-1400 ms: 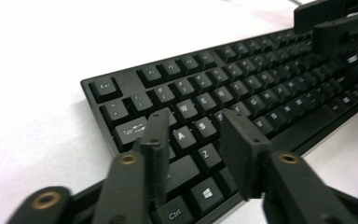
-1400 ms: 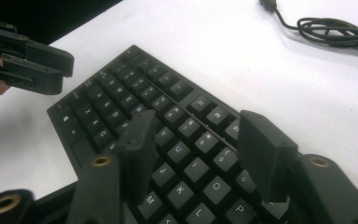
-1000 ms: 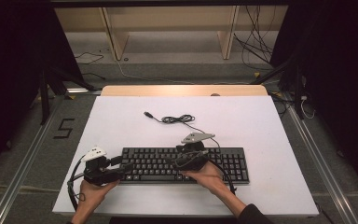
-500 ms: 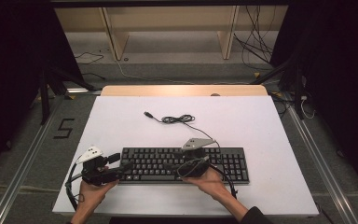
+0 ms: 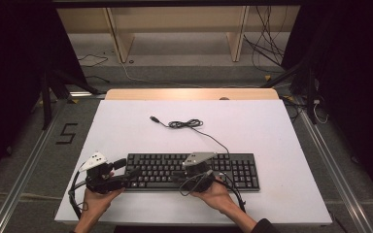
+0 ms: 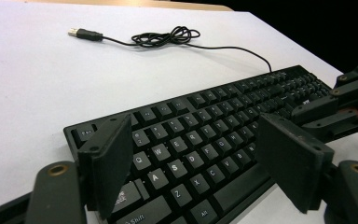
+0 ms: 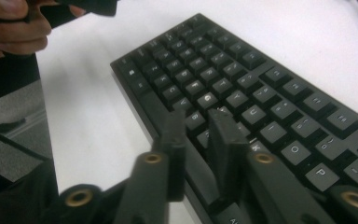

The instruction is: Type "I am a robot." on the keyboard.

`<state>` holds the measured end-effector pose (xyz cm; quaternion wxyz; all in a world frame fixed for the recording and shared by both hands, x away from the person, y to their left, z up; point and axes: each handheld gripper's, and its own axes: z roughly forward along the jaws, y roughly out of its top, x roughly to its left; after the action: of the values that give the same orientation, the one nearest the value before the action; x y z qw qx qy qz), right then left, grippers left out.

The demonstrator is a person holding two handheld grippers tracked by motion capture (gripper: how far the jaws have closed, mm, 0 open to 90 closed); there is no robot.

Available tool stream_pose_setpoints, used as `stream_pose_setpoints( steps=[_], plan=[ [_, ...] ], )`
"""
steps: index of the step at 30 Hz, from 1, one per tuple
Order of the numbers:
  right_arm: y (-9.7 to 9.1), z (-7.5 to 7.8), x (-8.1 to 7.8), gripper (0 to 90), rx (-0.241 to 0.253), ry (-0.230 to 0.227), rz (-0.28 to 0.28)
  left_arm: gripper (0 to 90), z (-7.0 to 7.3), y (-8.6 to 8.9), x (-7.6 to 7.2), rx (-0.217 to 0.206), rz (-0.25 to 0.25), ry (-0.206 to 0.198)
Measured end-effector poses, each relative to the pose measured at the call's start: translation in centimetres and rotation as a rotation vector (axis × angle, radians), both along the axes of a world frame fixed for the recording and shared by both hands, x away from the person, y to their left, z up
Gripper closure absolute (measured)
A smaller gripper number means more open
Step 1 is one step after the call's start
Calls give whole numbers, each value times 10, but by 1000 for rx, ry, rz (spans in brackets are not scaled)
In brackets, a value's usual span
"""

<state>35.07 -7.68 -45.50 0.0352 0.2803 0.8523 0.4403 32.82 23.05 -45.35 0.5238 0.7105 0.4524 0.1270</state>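
Now my left jaws hang wide open over the keyboard's [image 5: 194, 171] nine o'clock end; my right jaws have just been closing, nearly shut, empty, above the middle keys; nothing lifted yet.

Black keyboard [image 6: 200, 140] near-left keys, white legends: A, S, D, Q, W, Z, Shift, Alt | same keyboard, keycaps seen from the right gripper view: K, O, P | floor left of the white table [image 5: 126, 121]: a large "5" marking [image 5: 68, 133] | other legends too blurred to read
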Motion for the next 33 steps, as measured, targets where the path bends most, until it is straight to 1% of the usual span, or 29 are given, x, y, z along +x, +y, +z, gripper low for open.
stream_pose_setpoints(
  steps=[4,7,11,17,33],
  plan=[
    [3,-4,-1,867,-32,1,5,270,0,-1,-1,-3,-3,-7],
    [4,-7,0,898,-52,4,4,270,0,-1,-1,-4,-3,-11],
    [6,-11,0,900,-78,9,4,270,1,-1,-1,-4,-3,-13],
    [8,-15,0,900,-100,15,6,271,1,-2,-1,-2,-7,-15],
    [11,-21,0,900,-120,27,9,271,1,-2,-2,-3,-10,-23]
  ],
)
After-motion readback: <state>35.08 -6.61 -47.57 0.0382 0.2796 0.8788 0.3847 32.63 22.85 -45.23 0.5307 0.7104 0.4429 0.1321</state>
